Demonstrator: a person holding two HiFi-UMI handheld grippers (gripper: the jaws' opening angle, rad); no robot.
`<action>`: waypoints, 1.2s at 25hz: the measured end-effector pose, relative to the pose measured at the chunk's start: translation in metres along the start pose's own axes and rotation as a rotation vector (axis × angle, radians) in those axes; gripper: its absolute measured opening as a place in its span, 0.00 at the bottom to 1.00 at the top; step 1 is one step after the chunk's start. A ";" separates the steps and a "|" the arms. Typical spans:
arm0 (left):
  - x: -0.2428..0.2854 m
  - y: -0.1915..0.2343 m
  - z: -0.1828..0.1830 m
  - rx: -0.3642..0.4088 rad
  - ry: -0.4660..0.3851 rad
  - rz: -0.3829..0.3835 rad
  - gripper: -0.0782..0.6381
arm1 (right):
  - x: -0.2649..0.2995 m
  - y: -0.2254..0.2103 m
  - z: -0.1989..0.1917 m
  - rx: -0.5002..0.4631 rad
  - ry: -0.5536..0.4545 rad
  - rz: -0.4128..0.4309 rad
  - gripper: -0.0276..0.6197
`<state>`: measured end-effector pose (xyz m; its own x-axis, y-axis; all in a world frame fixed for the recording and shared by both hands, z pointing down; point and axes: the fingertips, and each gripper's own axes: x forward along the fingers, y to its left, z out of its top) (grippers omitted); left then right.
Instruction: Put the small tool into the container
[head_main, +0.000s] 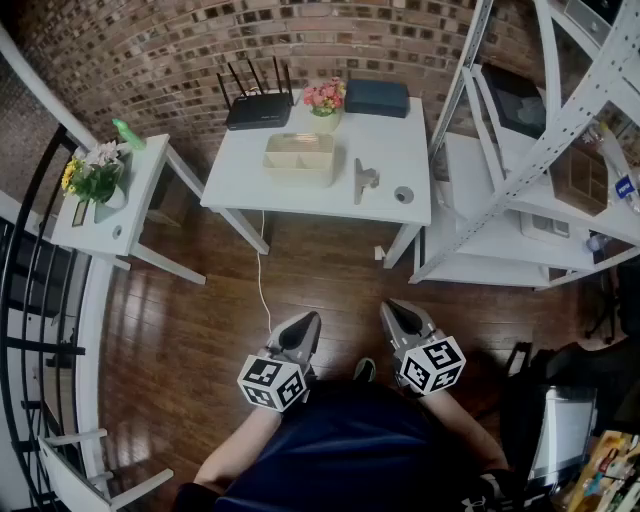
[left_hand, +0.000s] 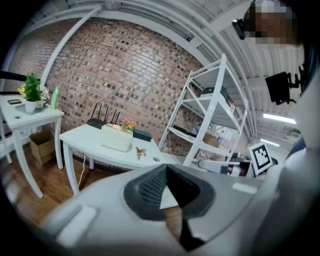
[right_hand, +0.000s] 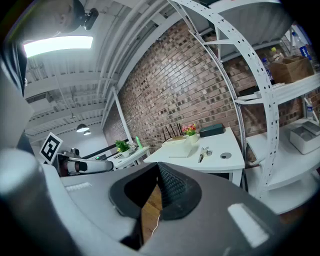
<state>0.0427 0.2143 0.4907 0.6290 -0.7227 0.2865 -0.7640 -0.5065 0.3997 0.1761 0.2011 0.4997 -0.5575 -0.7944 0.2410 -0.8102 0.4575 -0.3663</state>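
Right now you are holding the left gripper (head_main: 303, 328) and the right gripper (head_main: 398, 320) low by your body, over the wooden floor (head_main: 180, 340) and well apart from the bench (head_main: 395, 140). Both pairs of jaws are sitting closed together with nothing between them.

The small tool (head_main: 365, 182) is lying on the bench, just to the right of the container (head_main: 299, 157) and apart from it, with a small round hole (head_main: 404, 194) in the benchtop on its other side. It is looking like a slim piece of metal with a tan part, so you are probably dealing with something light, stiff and hard that may slip on smooth pads. Its exact kind is too small to tell. Taking it across the middle of its long body seems the safest hold.

The head view is giving you the plan from above: the open, divided top of the container and the gap between it and the tool. The two gripper views are giving you what that hides, namely the height of the container's side wall and how low the tool is sitting on the bench.
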 end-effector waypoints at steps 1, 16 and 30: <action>0.003 -0.003 -0.001 0.001 0.001 0.002 0.11 | -0.002 -0.004 0.000 0.001 0.000 0.003 0.06; 0.015 -0.011 0.003 0.012 -0.001 0.107 0.11 | 0.008 -0.033 0.002 0.044 0.021 0.087 0.06; 0.058 0.091 0.064 -0.058 -0.103 -0.057 0.11 | 0.116 -0.036 0.011 0.025 0.096 -0.022 0.06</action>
<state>0.0000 0.0961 0.4876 0.6509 -0.7395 0.1717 -0.7158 -0.5225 0.4632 0.1430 0.0879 0.5307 -0.5551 -0.7619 0.3337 -0.8186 0.4294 -0.3815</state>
